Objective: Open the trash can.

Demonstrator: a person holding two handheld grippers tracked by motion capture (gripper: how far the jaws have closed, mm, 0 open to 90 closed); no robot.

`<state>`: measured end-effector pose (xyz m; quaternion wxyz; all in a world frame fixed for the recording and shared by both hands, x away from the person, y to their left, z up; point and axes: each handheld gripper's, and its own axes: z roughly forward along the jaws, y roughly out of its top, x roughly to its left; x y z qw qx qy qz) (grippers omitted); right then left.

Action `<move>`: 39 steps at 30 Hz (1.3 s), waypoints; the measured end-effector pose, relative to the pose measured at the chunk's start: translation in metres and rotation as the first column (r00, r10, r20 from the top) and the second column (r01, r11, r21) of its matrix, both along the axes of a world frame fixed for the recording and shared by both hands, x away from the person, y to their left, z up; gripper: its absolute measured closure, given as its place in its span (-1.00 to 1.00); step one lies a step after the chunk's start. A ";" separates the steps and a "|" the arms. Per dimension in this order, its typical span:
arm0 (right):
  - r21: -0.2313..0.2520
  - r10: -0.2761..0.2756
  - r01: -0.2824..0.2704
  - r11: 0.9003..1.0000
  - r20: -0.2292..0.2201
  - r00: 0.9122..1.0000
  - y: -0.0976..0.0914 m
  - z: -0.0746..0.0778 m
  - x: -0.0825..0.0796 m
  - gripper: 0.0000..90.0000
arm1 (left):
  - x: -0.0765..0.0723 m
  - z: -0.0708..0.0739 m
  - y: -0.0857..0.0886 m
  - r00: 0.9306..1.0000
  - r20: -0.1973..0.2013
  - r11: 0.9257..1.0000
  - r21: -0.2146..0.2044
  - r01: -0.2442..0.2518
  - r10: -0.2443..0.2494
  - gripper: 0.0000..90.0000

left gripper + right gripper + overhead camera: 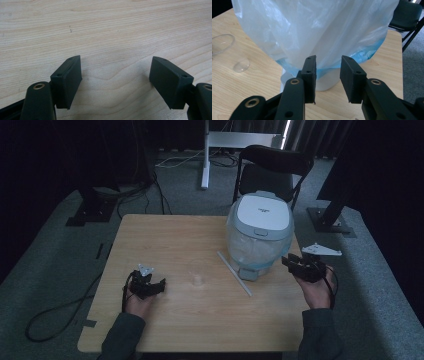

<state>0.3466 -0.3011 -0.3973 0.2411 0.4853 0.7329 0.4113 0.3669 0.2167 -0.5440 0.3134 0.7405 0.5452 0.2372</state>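
Note:
A small bin (259, 227) with a white lid stands at the table's back right, lined with a clear plastic bag (317, 30) that hangs over its pale blue body. My right gripper (290, 262) is just right of the bin, low by its base. In the right gripper view its jaws (328, 72) are open a little, close to the bag, with nothing between them. My left gripper (150, 285) rests low over the table's front left. Its jaws (115, 75) are wide open over bare wood.
A clear glass cup (198, 279) sits mid-table, and shows at the left in the right gripper view (222, 43). A white strip (234, 272) lies slanted in front of the bin. The wooden table (170, 240) has a black folding chair (272, 167) behind it.

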 end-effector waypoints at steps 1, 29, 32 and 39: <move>0.001 0.002 -0.002 1.000 0.003 1.000 0.000 0.001 0.000 0.46 | 0.000 0.000 0.000 1.000 0.000 1.000 0.000 0.000 0.000 -0.42; -0.008 0.096 -0.096 0.995 0.057 0.994 0.016 0.043 -0.004 0.98 | 0.001 0.000 -0.001 1.000 0.004 1.000 -0.003 0.002 -0.002 -0.42; -0.008 0.097 -0.097 0.995 0.063 0.993 0.017 0.046 -0.004 0.99 | 0.001 0.000 -0.001 1.000 0.003 1.000 -0.003 0.004 -0.004 -0.42; 0.005 0.110 -0.110 0.994 0.086 0.990 0.025 0.057 0.000 1.00 | 0.001 0.000 -0.002 1.000 0.002 1.000 -0.002 0.004 -0.004 -0.42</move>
